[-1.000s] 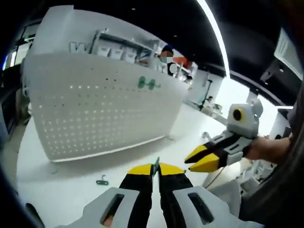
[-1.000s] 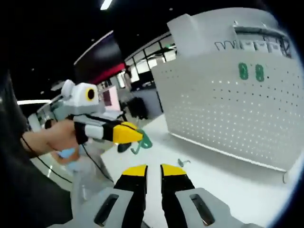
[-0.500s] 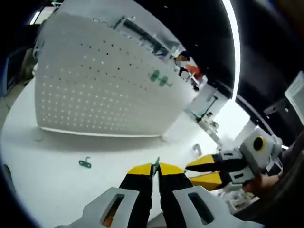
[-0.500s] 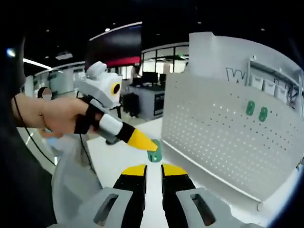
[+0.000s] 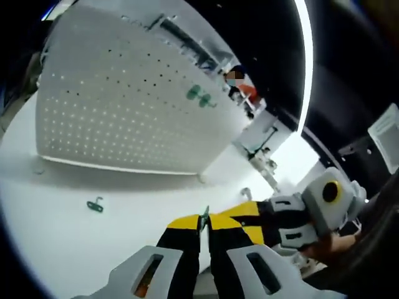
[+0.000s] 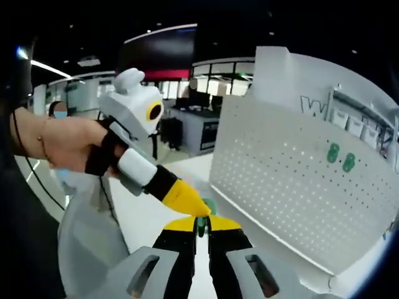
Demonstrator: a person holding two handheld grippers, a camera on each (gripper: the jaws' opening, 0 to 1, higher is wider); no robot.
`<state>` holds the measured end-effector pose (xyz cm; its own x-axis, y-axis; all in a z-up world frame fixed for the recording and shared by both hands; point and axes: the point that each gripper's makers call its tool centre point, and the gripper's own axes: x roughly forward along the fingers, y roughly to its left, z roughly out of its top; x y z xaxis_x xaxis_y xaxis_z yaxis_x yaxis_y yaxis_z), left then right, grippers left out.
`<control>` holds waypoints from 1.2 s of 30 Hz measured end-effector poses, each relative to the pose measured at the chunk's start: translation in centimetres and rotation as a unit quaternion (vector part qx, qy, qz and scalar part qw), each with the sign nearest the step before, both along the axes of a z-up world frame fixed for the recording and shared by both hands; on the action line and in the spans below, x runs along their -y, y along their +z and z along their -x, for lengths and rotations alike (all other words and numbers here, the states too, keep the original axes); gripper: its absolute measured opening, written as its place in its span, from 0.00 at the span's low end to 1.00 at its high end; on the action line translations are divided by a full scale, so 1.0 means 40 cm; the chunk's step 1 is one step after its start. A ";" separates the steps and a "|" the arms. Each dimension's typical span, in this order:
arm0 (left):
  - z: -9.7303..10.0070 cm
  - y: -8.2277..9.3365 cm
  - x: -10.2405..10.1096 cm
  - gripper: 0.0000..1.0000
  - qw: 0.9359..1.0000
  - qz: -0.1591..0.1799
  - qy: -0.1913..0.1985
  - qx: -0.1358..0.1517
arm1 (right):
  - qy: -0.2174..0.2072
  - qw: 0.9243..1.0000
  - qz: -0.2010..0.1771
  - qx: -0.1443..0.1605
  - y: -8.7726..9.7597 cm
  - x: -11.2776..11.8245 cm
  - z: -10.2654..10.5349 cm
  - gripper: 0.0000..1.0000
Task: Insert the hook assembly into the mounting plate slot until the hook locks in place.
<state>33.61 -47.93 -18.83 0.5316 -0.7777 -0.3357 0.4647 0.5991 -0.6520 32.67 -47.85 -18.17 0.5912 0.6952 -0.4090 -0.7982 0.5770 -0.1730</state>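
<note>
A small green plastic hook (image 6: 202, 219) sits pinched between the right gripper's (image 6: 201, 223) yellow tips, before the upright white perforated mounting plate (image 6: 293, 187).

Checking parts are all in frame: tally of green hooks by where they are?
On the pegboard: 2 green hooks
Loose on the table: 1 green hook
Held at the claw tips: 1 green hook
Total: 4
</note>
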 end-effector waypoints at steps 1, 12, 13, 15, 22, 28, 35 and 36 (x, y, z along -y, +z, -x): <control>0.001 0.001 0.001 0.03 1.000 0.000 0.000 0.001 | 0.002 1.000 0.001 0.002 0.001 -0.001 0.000 0.03; 0.002 0.008 -0.005 0.03 1.000 0.026 0.005 -0.015 | 0.007 1.000 0.005 0.023 0.012 -0.002 0.002 0.00; 0.003 0.010 -0.005 0.03 0.999 0.029 0.005 -0.016 | 0.006 1.000 0.000 0.019 0.014 -0.001 0.001 0.00; 0.003 0.011 -0.003 0.04 0.999 0.032 0.004 -0.016 | 0.000 1.000 -0.011 0.013 0.017 0.001 0.001 0.00; -0.007 0.035 0.001 0.06 0.997 -0.019 -0.024 0.074 | -0.017 0.999 -0.038 -0.005 0.031 0.012 -0.009 0.00; -0.014 0.036 -0.009 0.31 0.989 -0.079 -0.032 0.120 | -0.036 0.998 -0.051 -0.014 0.037 0.037 -0.027 0.00; -0.012 0.068 -0.005 0.66 0.985 -0.076 -0.036 0.149 | -0.055 0.996 -0.064 -0.018 0.050 0.063 -0.043 0.00; -0.012 0.072 -0.004 0.68 0.984 -0.079 -0.038 0.156 | -0.056 0.996 -0.064 -0.016 0.051 0.064 -0.044 0.00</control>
